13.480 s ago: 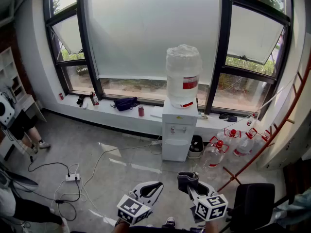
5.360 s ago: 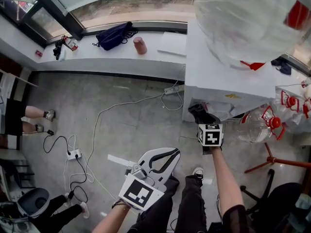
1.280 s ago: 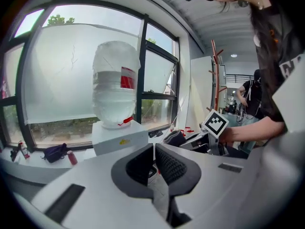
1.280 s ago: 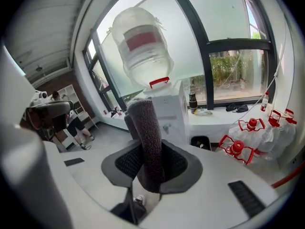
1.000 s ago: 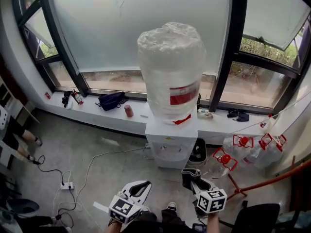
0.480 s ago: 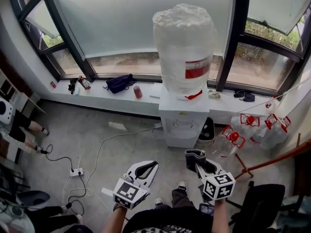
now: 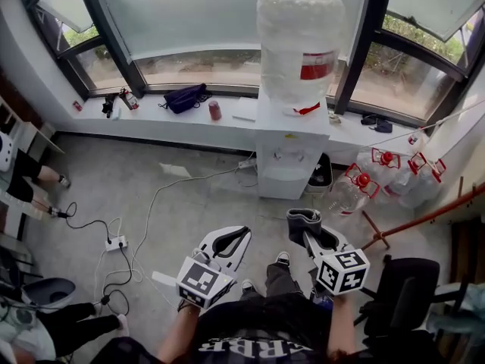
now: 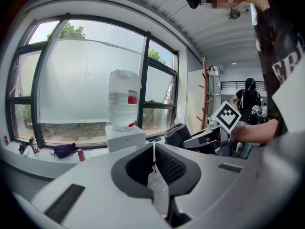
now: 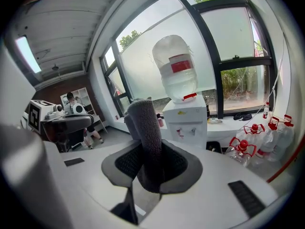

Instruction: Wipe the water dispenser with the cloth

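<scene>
Head view showed both grippers held low, side by side, pointing forward. The right gripper (image 7: 309, 233) pinched the grey cloth (image 7: 301, 219) upright in its fingers; the left gripper (image 7: 229, 239) had its fingers pressed together, holding nothing. The water dispenser (image 7: 291, 156) stood well ahead, open floor (image 7: 189, 196) between.

Bright daylight floods through the windows (image 7: 189, 14); fisheye edges bend, perhaps slightly soft.

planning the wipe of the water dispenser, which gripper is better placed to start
Right. The right gripper is shut on the cloth and lines up more closely with the water dispenser; the left gripper is shut with nothing in it.
</scene>
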The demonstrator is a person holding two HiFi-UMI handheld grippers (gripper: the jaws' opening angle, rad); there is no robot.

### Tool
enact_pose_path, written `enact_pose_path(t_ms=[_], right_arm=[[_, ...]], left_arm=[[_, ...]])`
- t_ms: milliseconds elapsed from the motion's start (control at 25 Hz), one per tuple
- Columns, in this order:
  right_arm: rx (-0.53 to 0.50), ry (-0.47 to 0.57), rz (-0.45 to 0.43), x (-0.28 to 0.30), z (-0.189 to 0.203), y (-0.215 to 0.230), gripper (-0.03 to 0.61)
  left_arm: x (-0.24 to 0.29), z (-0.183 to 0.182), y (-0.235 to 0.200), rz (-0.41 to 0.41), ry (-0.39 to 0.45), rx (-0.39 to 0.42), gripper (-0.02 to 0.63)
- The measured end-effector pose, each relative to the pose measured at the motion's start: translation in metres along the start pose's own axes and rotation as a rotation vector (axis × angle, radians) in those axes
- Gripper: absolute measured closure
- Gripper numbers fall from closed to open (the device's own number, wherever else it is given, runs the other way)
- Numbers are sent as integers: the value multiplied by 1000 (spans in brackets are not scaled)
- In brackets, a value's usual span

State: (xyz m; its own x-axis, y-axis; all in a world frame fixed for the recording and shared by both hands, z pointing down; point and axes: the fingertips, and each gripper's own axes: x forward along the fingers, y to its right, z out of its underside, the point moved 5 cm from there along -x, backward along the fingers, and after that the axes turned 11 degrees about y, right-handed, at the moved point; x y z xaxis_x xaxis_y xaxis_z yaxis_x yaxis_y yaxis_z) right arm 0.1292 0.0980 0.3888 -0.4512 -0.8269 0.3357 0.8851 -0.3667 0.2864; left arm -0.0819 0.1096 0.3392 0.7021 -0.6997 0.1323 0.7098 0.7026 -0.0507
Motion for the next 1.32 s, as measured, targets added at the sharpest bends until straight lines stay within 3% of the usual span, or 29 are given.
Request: enact_pose_path(t_ms=[480, 680, 1320], right_arm=[[-28, 59, 47, -36, -7, -14, 472], [-17, 69, 70, -42, -5, -9, 472], [-18, 54, 86, -46, 3, -19, 472]], left_arm=[[-16, -12, 37, 92, 74, 27, 592], [-21, -8, 46, 119, 65, 34, 592], [-43, 0, 37, 82, 52, 21, 592]])
